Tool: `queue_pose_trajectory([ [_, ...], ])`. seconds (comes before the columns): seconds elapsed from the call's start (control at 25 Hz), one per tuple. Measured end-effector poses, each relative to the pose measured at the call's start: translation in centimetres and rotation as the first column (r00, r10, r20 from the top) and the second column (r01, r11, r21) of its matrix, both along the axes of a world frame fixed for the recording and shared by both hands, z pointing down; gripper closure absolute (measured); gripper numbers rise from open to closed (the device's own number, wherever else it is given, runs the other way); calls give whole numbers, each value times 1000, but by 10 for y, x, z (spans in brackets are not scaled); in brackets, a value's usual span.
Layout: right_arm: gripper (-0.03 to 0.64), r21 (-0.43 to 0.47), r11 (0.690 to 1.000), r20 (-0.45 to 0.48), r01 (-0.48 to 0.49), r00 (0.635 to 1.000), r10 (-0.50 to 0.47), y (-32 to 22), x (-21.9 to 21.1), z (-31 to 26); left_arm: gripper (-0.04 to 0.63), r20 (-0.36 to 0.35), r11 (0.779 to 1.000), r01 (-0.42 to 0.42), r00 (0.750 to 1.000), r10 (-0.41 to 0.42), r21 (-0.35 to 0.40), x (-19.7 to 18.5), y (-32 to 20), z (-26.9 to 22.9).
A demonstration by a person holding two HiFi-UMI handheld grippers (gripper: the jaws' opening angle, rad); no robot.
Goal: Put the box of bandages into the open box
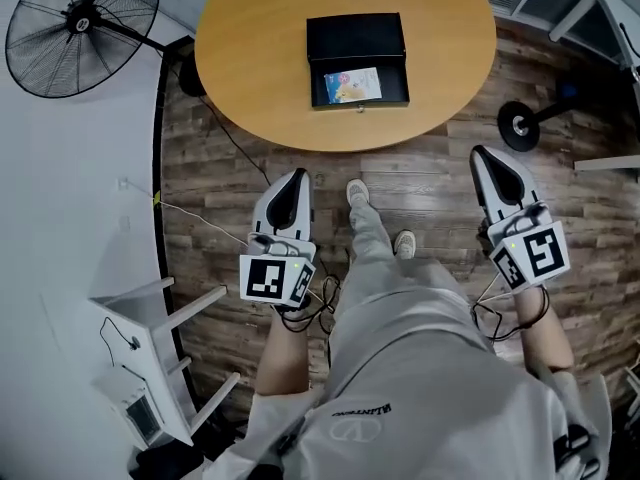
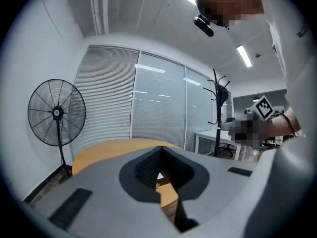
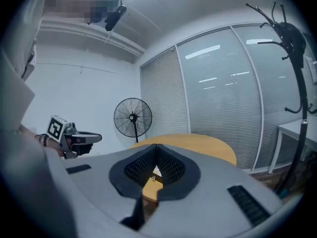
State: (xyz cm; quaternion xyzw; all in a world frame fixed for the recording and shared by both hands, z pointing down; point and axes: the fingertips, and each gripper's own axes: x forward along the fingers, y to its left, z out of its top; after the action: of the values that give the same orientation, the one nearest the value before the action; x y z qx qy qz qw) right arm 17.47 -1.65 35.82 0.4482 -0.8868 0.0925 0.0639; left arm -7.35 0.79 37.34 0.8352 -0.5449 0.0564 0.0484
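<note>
A black open box [image 1: 357,56] sits on the round wooden table [image 1: 250,58], its lid folded back. A colourful box of bandages [image 1: 352,85] lies inside it. Both grippers hang over the floor, short of the table's near edge and well away from the box. My left gripper [image 1: 298,174] is shut and empty; in its own view the left gripper [image 2: 159,150] has its jaws meeting at the tip. My right gripper [image 1: 484,152] is likewise shut with nothing in it, and the right gripper [image 3: 156,147] points towards the table.
A standing fan [image 1: 82,28] is at the far left, a white rack [image 1: 150,368] at the lower left. A black stand base [image 1: 520,123] lies right of the table. The person's legs and feet [image 1: 375,223] are between the grippers. Cables trail over the wooden floor [image 1: 210,218].
</note>
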Motion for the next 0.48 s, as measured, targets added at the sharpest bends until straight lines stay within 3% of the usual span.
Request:
queue_pose_trajectory([
  [0.48,598,-36,999,33,25,999,-24,27,-18,10,589,31,998,61,998,-60,-26,-22,49,2],
])
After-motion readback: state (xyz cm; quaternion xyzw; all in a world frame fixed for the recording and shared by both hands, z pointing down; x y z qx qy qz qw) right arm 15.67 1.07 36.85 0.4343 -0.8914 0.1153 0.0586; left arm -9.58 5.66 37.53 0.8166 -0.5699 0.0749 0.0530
